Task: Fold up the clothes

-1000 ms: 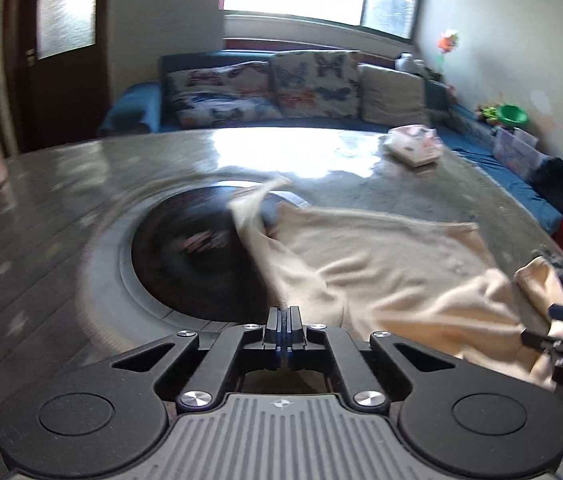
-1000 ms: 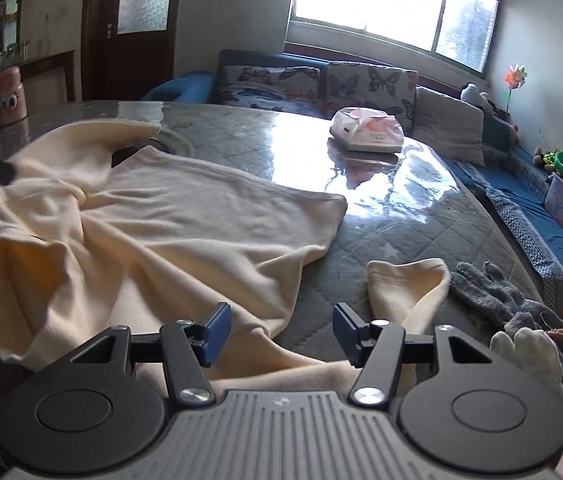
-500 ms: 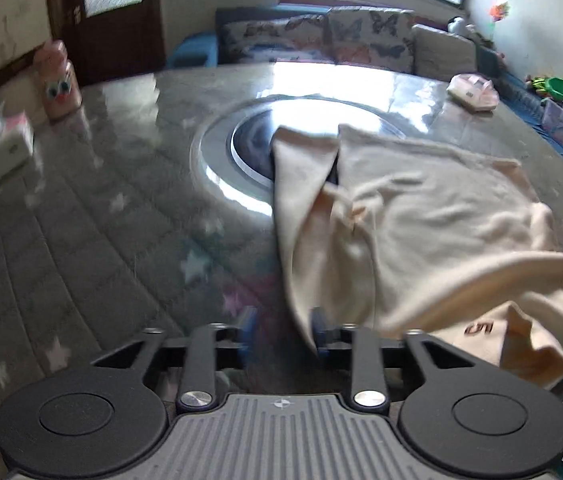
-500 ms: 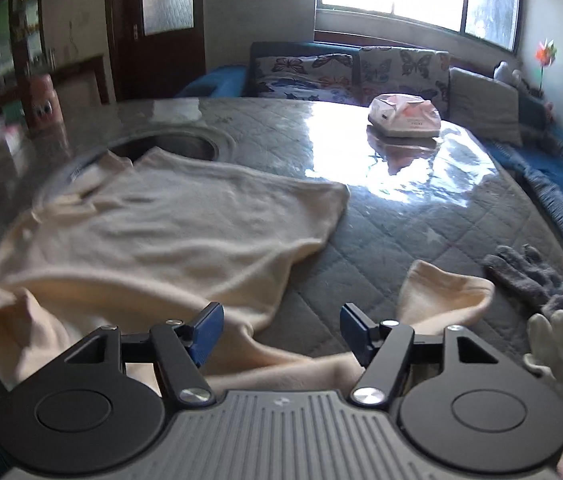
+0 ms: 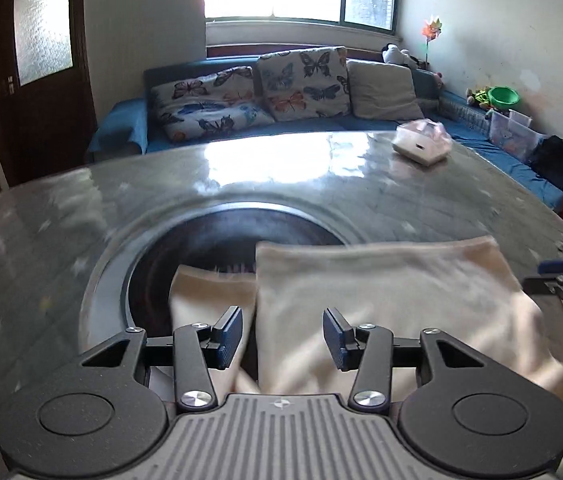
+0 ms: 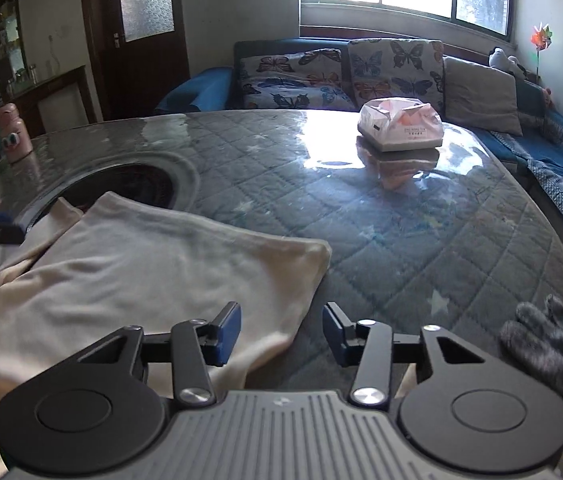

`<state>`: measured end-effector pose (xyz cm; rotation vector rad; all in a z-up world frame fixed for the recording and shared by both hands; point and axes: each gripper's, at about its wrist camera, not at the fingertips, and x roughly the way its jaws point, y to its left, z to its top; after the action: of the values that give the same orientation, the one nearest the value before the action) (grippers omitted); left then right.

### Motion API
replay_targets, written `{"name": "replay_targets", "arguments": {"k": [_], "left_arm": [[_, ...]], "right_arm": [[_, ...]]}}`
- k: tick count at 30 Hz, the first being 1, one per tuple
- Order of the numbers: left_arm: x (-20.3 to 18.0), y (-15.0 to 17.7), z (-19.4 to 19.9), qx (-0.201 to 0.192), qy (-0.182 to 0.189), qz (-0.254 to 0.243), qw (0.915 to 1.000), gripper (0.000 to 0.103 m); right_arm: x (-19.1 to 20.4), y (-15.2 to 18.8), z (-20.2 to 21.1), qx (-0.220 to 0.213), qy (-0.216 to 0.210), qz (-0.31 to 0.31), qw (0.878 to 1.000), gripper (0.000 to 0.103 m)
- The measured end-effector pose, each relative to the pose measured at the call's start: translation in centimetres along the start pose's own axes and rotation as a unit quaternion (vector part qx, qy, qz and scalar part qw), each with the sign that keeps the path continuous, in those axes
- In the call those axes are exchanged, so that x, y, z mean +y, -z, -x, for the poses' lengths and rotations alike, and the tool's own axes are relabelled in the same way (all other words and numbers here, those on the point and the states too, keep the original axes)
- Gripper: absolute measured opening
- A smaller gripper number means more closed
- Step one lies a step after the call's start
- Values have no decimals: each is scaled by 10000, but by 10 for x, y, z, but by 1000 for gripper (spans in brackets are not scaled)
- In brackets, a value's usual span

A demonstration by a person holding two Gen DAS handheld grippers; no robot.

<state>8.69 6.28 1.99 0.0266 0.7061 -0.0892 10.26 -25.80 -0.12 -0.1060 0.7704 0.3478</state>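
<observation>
1. Since a second ago we've got both grippers back at the near edge, and the cream garment (image 6: 153, 272) looks way tidier now: the loose sleeve end that lay off by itself to the right is gone from that spot, and one flat panel lies folded over the rest.
2. Our left gripper (image 5: 281, 336) has just been opening its jaws. They stand apart now with cloth running under and between them, but the pads aren't pressing on anything, so nothing's held.
3. Our right gripper (image 6: 281, 334) has just been narrowing its jaws, but there's still a clear gap. The garment's right corner sits under the left pad, bare table (image 6: 401, 240) under the other.
4. The garment lies on the quilted table at our near side, its far-left corner hanging over the dark round inset (image 5: 209, 248). Probably we dropped it there to square it up.
5. Our guess: both grippers hover at the near hem, one at each end, so we can pinch both and fold away from us.
6. The tissue pack (image 6: 401, 128) and grey gloves (image 6: 549, 344) are well clear.
</observation>
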Motion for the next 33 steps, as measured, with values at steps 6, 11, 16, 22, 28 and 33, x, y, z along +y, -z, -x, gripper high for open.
{"name": "replay_targets", "arguments": {"k": [6,11,16,22,28,33], "left_arm": [[1,-20,-52,100,-141,-108,9998,46],[-4,-19,-78,249,-202,-270,9991,46],[-1,-14,-91,291,-187,-301,9989,22],[9,-14,-91,172,-462,-406,9980,3],[38,-17,-93,166,-819,-115,9964,3],[64,-23,-98,200,-1085,77,9939,3]], "right_arm": [[-9,-15,-27,153,-35,-8,9999,34],[-9,-20,-43,269,-98,55,9996,27],[-7,-26,-54,339,-83,83,9994,12],[1,-41,-68,297,-53,252,9992,3],[19,-66,-95,185,-112,457,9987,2],[36,-89,-126,173,-159,651,9976,2]]}}
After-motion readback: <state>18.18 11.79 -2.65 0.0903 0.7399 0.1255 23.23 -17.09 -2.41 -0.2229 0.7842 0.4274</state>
